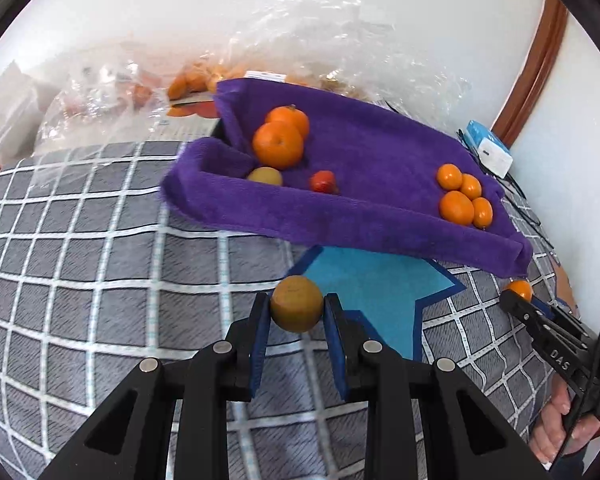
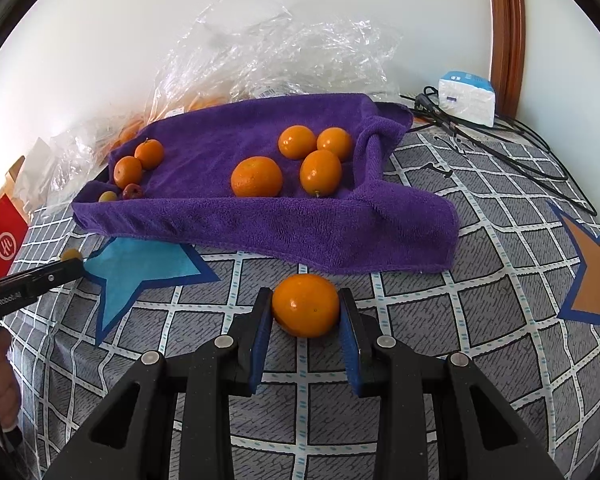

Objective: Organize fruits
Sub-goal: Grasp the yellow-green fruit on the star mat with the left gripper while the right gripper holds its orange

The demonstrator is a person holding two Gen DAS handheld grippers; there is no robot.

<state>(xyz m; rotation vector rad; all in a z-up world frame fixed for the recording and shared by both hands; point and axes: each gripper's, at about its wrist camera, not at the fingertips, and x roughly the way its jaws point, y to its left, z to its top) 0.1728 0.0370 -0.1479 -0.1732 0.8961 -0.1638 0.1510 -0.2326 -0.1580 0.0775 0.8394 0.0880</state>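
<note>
Left hand-held gripper [image 1: 296, 308] clamps a brownish fruit [image 1: 297, 303]

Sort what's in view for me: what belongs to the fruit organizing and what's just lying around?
Part of the job:
- brownish fruit in the left gripper
- orange between the right gripper fingers
- purple towel holding the sorted fruit
- four oranges grouped on it

Lying about:
- clear plastic bags
- white box
- black cable
- red box

The right tool [image 1: 518, 300] reads "DAS"; the left tool [image 2: 74, 266] reads "GenRobot.AI".
</note>
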